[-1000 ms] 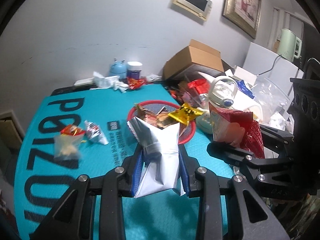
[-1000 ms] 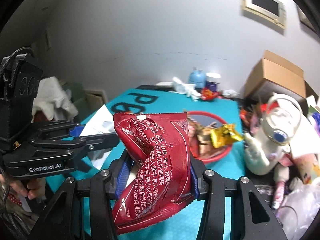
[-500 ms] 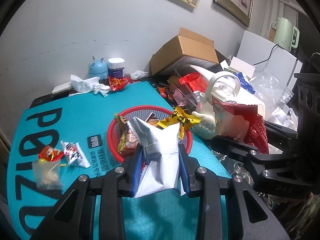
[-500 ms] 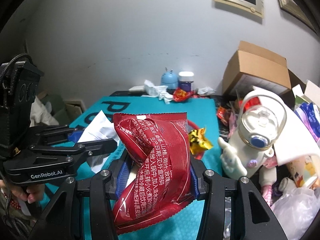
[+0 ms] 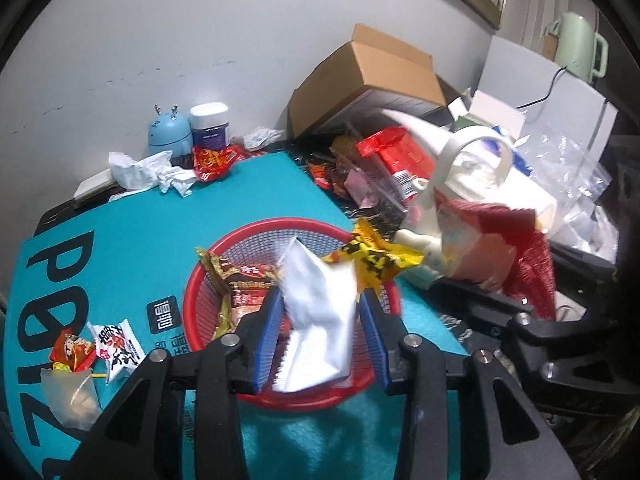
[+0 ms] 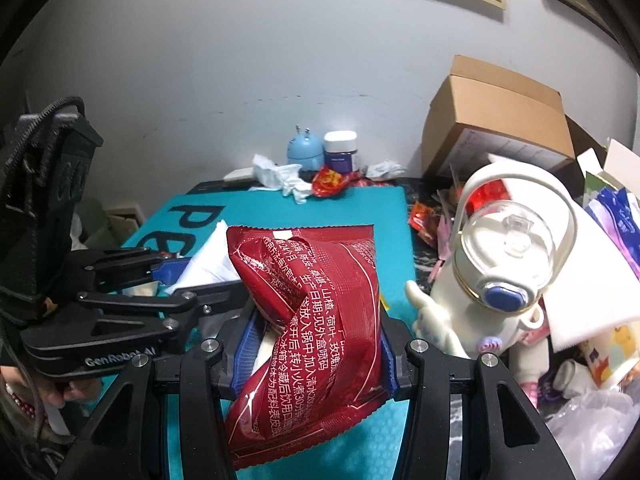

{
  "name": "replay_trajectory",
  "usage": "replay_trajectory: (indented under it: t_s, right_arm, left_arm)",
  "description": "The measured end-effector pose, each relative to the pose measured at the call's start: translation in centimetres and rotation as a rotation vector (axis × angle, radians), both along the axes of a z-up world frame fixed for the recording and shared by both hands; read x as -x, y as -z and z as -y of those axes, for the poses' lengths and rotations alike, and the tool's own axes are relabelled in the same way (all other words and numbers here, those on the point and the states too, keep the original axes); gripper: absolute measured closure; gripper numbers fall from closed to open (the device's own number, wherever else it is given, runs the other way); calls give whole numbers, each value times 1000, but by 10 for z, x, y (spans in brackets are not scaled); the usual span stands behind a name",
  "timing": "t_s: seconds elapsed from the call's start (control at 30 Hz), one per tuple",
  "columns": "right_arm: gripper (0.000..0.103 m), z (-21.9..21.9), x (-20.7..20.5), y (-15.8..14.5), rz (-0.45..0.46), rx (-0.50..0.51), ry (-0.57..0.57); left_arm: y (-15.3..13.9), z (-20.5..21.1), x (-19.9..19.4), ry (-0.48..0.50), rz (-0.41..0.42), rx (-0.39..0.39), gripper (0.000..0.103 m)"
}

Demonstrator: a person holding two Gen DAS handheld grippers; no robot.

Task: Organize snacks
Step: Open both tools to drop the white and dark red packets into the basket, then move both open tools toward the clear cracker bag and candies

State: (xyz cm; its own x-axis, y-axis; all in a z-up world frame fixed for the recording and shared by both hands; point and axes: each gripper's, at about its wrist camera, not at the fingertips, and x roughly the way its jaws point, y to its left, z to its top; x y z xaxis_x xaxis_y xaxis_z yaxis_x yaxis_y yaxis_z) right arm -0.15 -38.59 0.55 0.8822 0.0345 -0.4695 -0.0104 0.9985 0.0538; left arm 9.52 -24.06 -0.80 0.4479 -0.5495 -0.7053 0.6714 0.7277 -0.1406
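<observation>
Both black plastic grippers, the left gripper (image 5: 320,336) and the right gripper (image 6: 314,356), carry ribbed blue pads (image 5: 267,336), silver screws and white "GenRobot.AI" lettering.

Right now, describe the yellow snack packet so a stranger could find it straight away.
Start at the teal mat and find the red mesh basket on it. The yellow packet hangs over the basket's rim on the side nearest the white astronaut figure. It is the only bright yellow wrapper with black print; its basket neighbours are a brown-red packet and a plain white one.
</observation>
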Motion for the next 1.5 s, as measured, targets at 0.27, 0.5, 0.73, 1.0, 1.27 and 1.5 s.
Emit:
replay_trajectory:
  t_s: [0.27, 0.5, 0.73, 1.0, 1.27, 1.5]
  right_arm:
    - [54, -4, -13, 1, -13, 5, 6]
    - [54, -22, -29, -2, -5, 27, -23]
    - [51, -32, -56, -8, 10, 42, -27]
    - [42, -32, -77, 6, -71, 43, -12]
    - [42, -36, -63, -6, -43, 56, -18]
    - [42, -46, -45, -22, 1, 65, -41]
  left_arm:
    - [5, -14, -10, -58, -18, -7, 49]
    - [3, -36, -14, -109, -28, -1, 49]
    - [2, -61, -21, -188, -30, 8, 49]
    - [1, -73, -21, -226, -26, 2, 49]
    - [-11, -77, -13, -229, -1, 22, 49]
    - [-31, -88, 2, -249, 47, 42, 49]
